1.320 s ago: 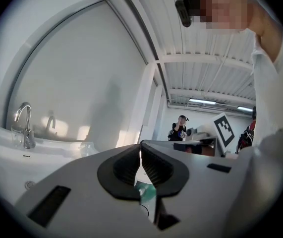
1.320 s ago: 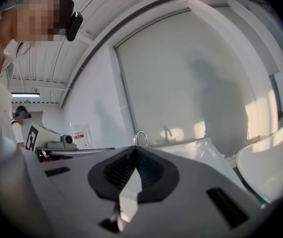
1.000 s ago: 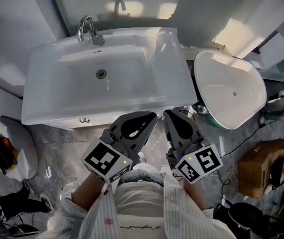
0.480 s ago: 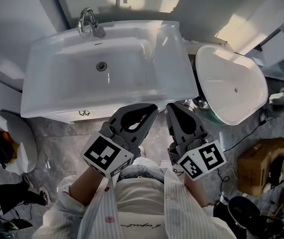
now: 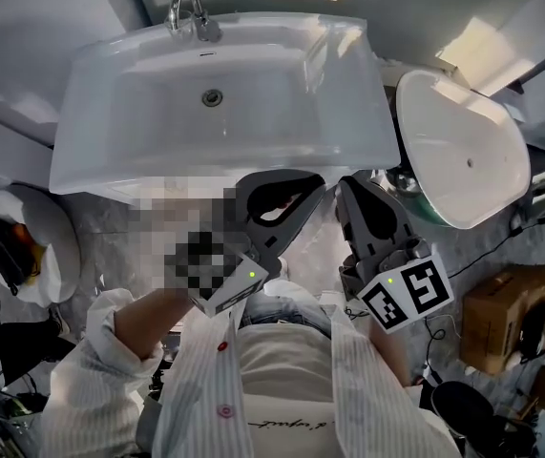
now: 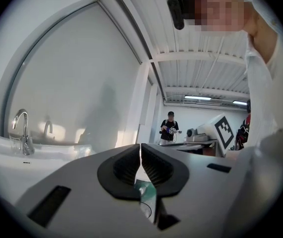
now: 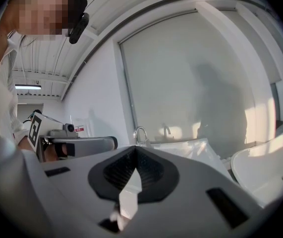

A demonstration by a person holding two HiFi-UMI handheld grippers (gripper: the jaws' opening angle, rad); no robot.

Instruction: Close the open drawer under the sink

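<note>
The white sink with its chrome faucet lies below me, seen from above. No drawer shows in any view; the space under the basin is hidden by its rim. My left gripper is shut with nothing in it, its tips just short of the sink's front edge. Beside it, my right gripper is also shut and holds nothing. In the left gripper view the jaws meet at the tip and point up past the faucet. The right gripper's jaws are closed too, with the faucet behind.
A second white basin leans at the sink's right. A cardboard box and cables lie on the floor at right. A white round object sits at left. Another person stands far off.
The sink has slid up and to the right in the head view. Both grippers have moved a little up and right, closer to its front edge, and stayed shut.
</note>
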